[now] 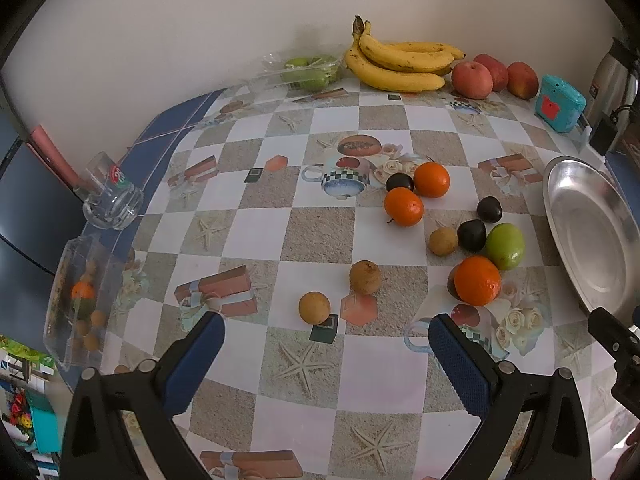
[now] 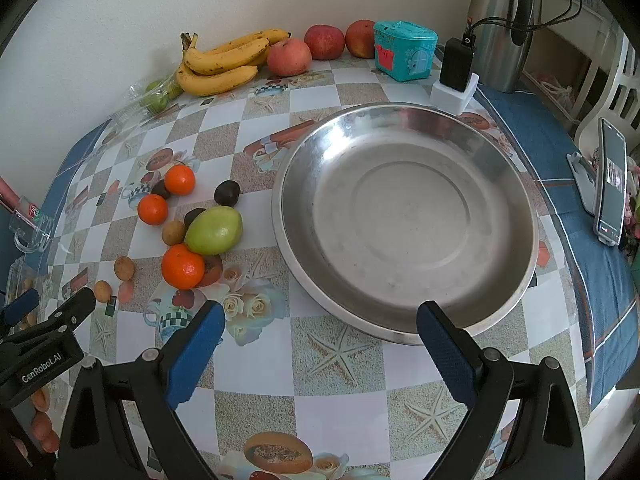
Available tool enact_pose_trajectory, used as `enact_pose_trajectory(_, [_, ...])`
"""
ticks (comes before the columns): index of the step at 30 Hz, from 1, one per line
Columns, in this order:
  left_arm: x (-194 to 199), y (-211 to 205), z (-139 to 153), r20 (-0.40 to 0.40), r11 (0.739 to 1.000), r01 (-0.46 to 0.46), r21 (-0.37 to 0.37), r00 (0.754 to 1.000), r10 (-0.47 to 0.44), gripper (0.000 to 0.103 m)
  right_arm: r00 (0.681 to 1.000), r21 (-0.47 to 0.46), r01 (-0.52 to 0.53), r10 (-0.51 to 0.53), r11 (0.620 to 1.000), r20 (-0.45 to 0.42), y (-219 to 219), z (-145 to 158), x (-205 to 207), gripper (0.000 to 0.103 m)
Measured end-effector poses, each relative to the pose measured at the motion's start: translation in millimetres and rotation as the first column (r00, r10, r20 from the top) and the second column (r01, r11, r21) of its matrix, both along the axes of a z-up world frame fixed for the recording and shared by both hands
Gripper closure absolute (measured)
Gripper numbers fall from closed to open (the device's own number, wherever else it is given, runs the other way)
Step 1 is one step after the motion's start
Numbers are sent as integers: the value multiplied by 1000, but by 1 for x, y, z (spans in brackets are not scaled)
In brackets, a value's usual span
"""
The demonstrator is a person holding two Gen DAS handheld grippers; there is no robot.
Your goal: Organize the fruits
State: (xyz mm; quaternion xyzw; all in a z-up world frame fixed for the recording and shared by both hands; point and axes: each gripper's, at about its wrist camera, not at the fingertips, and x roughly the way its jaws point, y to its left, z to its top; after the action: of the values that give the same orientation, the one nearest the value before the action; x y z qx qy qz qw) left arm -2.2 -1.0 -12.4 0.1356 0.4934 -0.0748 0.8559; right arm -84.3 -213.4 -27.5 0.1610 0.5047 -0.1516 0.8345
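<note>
Loose fruit lies on the checked tablecloth: three oranges, the nearest one (image 1: 477, 280) (image 2: 183, 266), a green fruit (image 1: 505, 245) (image 2: 214, 230), dark plums (image 1: 472, 234) and small brown fruits (image 1: 314, 307). A wide steel bowl (image 2: 404, 216) (image 1: 592, 232) sits empty to their right. My left gripper (image 1: 326, 334) hovers open above the cloth, just short of the nearest brown fruit. My right gripper (image 2: 320, 322) is open too, nothing between its fingers, at the bowl's near rim.
Bananas (image 1: 400, 62), red apples (image 1: 472, 79) and bagged green fruit (image 1: 310, 70) line the wall. A teal tin (image 2: 404, 50), a thermos (image 2: 502, 24), a charger block (image 2: 456, 66) and a phone on a stand (image 2: 610, 184) are at the right. A glass mug (image 1: 112, 196) and a clear box (image 1: 80, 300) stand left.
</note>
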Motion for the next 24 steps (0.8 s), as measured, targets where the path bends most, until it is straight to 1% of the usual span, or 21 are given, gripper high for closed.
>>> enact_pose_trajectory(24, [3,1,-1,-11,1000,-6,-3,1000,6,0,1000,1,-1,1,1000,-4,1,-1,1,6])
